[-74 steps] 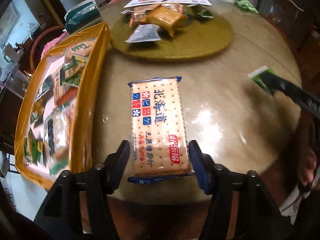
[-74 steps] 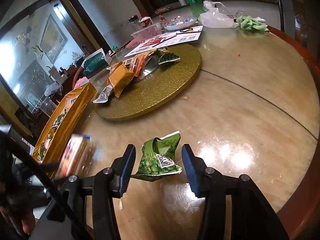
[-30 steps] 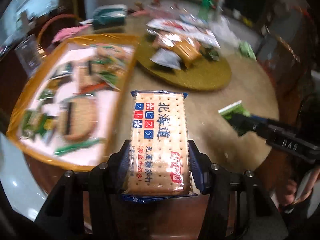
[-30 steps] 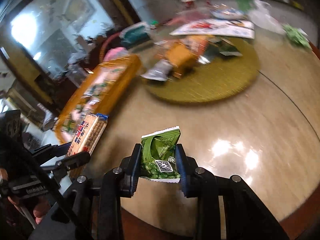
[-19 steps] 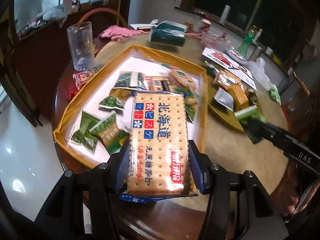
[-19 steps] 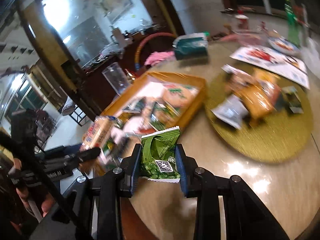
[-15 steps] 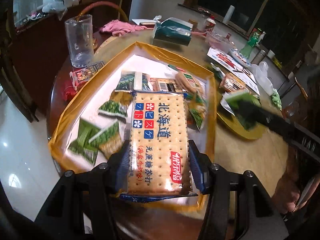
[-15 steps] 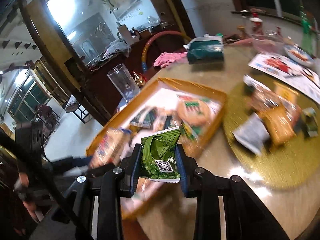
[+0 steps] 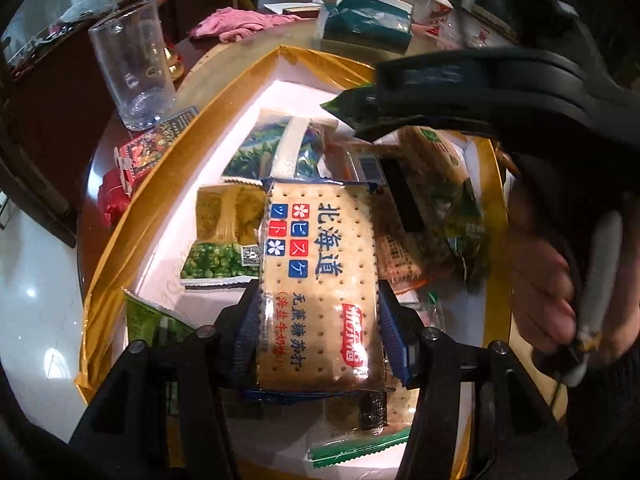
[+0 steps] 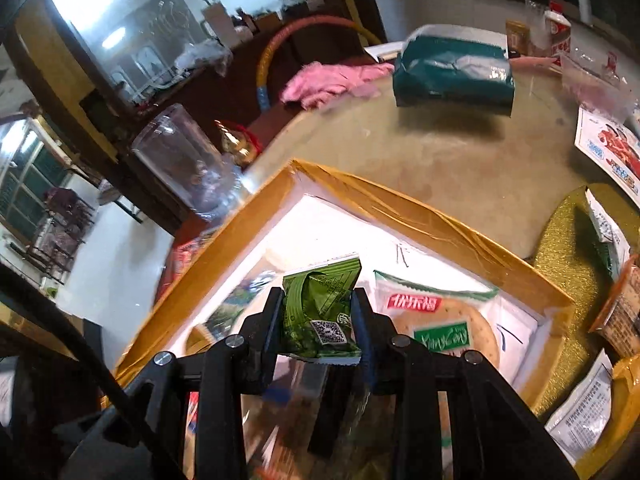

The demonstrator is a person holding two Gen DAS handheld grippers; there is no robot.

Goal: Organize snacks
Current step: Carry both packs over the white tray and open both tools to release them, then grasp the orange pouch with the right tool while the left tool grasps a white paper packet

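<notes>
My left gripper (image 9: 318,336) is shut on a cracker pack (image 9: 318,284) with blue Chinese lettering and holds it above the gold-rimmed snack box (image 9: 120,236). My right gripper (image 10: 316,330) is shut on a small green snack packet (image 10: 318,312) and holds it over the same box (image 10: 440,220). In the left wrist view the right gripper's arm (image 9: 500,84) crosses above the box from the right, the green packet (image 9: 348,108) at its tip. The box holds several snack packets, among them a green pea packet (image 9: 220,252) and a round cracker pack (image 10: 444,332).
A clear glass (image 9: 132,64) stands left of the box near the table edge, with red packets (image 9: 148,152) beside it. A teal bag (image 10: 452,72) and pink cloth (image 10: 332,80) lie beyond the box. A gold turntable (image 10: 568,268) with more snacks is to the right.
Both grippers have swung left from the bare table to over the snack box, each still holding its packet. The right gripper now reaches across in front of the left one.
</notes>
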